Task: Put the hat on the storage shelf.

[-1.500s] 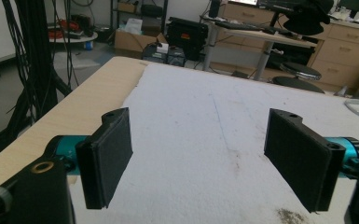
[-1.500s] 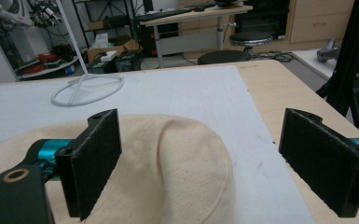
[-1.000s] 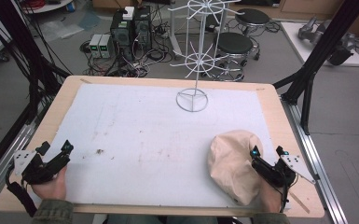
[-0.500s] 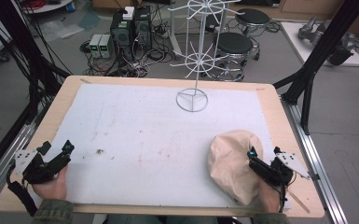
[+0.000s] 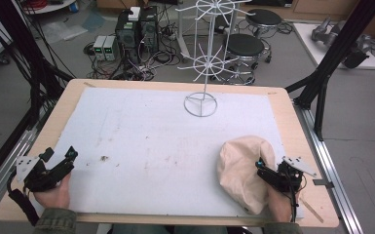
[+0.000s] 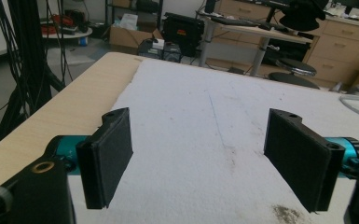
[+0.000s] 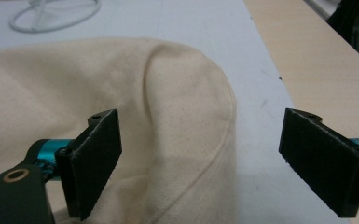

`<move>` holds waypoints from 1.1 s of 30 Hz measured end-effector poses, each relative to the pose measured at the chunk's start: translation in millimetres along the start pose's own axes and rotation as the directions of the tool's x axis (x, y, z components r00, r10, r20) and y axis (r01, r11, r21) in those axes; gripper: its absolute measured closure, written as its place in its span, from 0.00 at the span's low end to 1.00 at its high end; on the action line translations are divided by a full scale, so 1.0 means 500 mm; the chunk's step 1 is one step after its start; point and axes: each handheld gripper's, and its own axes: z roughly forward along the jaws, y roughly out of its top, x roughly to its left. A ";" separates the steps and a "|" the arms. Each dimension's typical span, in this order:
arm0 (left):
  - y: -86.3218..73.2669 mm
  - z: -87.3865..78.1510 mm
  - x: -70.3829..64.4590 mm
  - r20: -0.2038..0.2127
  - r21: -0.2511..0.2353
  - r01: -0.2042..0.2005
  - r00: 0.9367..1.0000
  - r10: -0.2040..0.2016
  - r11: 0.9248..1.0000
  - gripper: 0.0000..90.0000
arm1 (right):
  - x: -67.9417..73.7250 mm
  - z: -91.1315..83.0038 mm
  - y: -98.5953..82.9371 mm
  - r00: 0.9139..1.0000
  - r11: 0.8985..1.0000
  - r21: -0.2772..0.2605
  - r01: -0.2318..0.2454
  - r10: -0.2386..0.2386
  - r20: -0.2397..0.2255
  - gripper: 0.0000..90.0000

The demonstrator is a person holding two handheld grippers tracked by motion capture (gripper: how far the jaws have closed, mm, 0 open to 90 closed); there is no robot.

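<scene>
Right gripper (image 5: pixel 268 171) sits at the near right corner of the table (image 5: pixel 73 105), its jaws spread wide and holding nothing. Seen along them in the right gripper view (image 7: pixel 200 161), the jaws stand over the rounded edge of the beige cloth hat (image 7: pixel 121 107), the left jaw above the fabric and the right jaw above the white mat (image 7: pixel 256 93) just beside it. From the high view the hat (image 5: pixel 241 168) lies crumpled on the mat's near right part, touching the gripper's front. Left gripper (image 5: pixel 58 161) rests at the near left corner, held in a hand (image 5: pixel 53 195), well apart from the hat; its jaws too are spread wide over bare mat (image 6: pixel 200 140). Farther off, near the table's far edge, stands the ring base of a white wire rack (image 5: pixel 200 105), and beyond the table are black stools (image 5: pixel 243 46) on the floor
</scene>
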 end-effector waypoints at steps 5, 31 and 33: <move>0.000 0.000 0.001 0.000 0.000 0.001 1.000 -0.001 1.000 0.26 | -0.001 0.003 0.001 1.000 0.999 0.047 -0.019 0.018 0.024 0.15; 0.000 0.004 0.000 -0.002 0.004 -0.001 1.000 0.001 1.000 0.26 | 0.028 0.038 0.008 0.996 0.975 0.219 0.034 -0.052 0.076 0.23; 0.000 0.004 0.000 -0.001 0.003 -0.001 1.000 0.001 1.000 0.26 | 0.029 0.039 0.009 0.995 0.975 0.220 0.044 -0.062 0.077 0.23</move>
